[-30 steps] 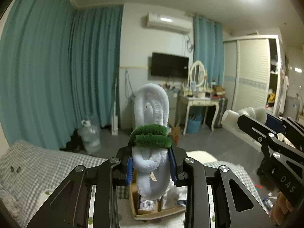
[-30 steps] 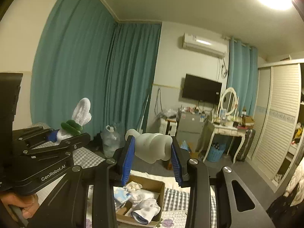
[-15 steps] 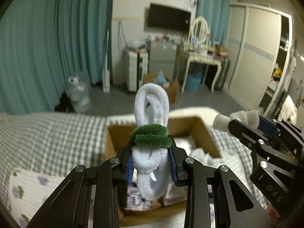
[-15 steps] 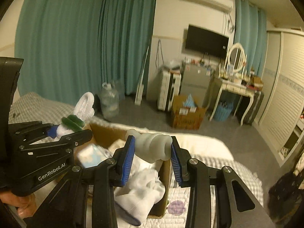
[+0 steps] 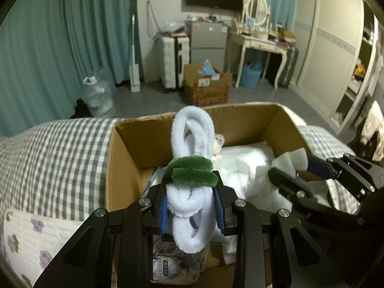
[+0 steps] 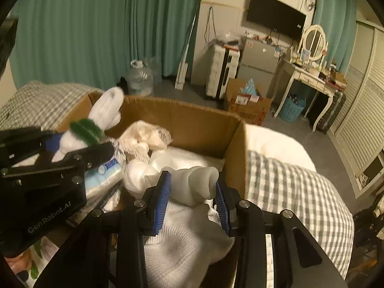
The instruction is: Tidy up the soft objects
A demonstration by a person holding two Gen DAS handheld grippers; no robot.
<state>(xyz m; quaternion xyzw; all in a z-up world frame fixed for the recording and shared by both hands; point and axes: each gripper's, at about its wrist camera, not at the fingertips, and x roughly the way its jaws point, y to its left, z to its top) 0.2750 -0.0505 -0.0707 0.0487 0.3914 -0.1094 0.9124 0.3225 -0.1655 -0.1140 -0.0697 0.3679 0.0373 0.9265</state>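
Item: left gripper (image 5: 192, 212), jaws pinched white-and-green chenille loop (image 5: 192, 168). Item: right gripper (image 6: 193, 200), jaws pinched white foam piece (image 6: 194, 183). I held both over cardboard box (image 6: 192, 120) on bed. Advised: release low, onto clear spots among soft contents.

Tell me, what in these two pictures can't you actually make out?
- Cardboard box floor: both views, buried under white soft items and both grippers.
- Label on the packet: left wrist view, too small, partly behind the left gripper.
- White foam piece, lower end: right wrist view, hidden between the right gripper fingers.
- Fuzzy white loop: right wrist view, motion-blurred.
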